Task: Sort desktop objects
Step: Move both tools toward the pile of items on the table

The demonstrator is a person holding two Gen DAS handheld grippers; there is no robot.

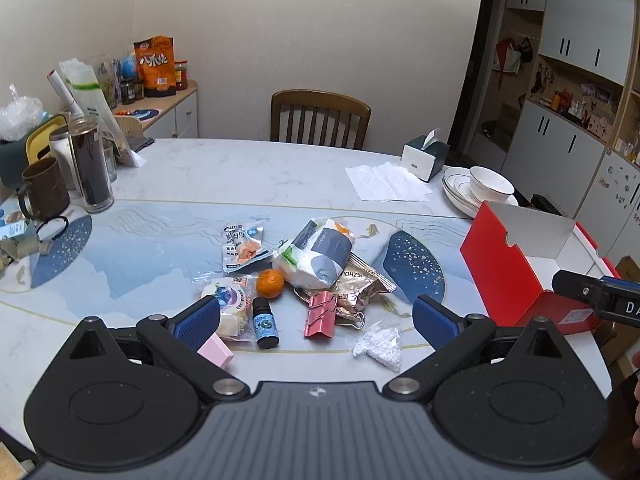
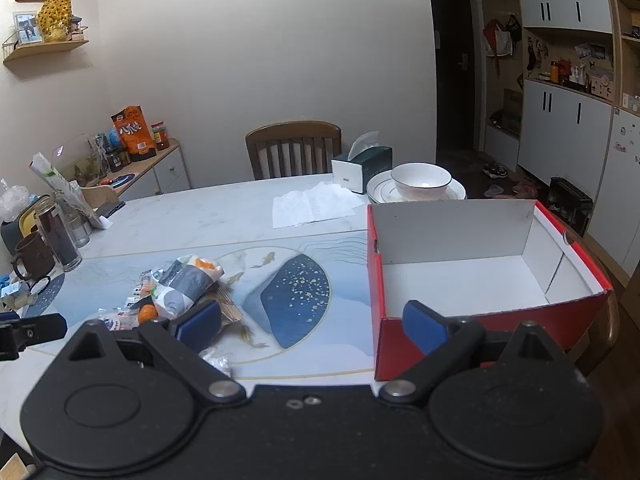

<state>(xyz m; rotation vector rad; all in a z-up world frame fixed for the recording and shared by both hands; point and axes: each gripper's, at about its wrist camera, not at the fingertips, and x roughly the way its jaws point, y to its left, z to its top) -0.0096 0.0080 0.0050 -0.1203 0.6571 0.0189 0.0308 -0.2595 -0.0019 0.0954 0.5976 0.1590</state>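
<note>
The left gripper (image 1: 316, 322) hangs with its fingers spread wide and grasping nothing, above a heap on the table (image 1: 248, 176): one tangerine (image 1: 269, 283), one small dark bottle (image 1: 266, 322) with a blue label, one pink binder clip (image 1: 320, 314), one brown snack packet (image 1: 362, 280) printed "ZHOU", one bag of white beads (image 1: 380, 346). The right gripper (image 2: 312, 324) is likewise released and empty, beside one red box (image 2: 480, 280), white inside. An orange bag (image 1: 155, 66) reads "八爪烧".

A marble-look table (image 1: 248, 172) carries a patterned mat (image 1: 132, 252). On it lie snack packets (image 1: 244, 246), an orange (image 1: 269, 283), a red box (image 1: 516, 276), and stacked plates (image 1: 460, 192).
</note>
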